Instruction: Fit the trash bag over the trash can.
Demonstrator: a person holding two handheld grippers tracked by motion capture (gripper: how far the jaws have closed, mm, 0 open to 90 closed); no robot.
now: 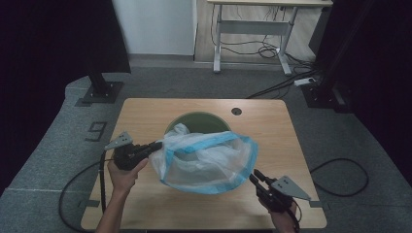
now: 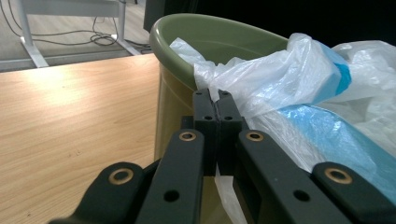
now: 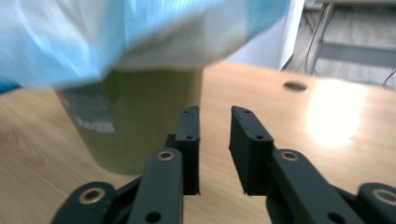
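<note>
The step in hand appears to be fitting the bag [image 1: 206, 160] over the bin [image 1: 197, 119] as a liner. The bin stands upright on the tabletop [image 1: 145, 116], and the bag is draped partly inside it and partly spilling forward over its near rim. The left hand-held gripper [image 2: 213, 100] is clamped on a fold of the bag's white edge, directly ahead of its jaws and just beside the bin's rim. The right hand-held gripper [image 3: 215, 116] holds nothing; its jaws stand a narrow gap apart, with the bin wall ahead of them and the blue-banded hem hanging above and beyond the tips. To do the step well, keep the left grip firm as an anchor, raise the right hand-held gripper to the hem, and take a single layer only. Then spread the two grips apart to open the mouth before drawing it down around the rim. Pull evenly: thin film tears easily, and the bin may tip.
</note>
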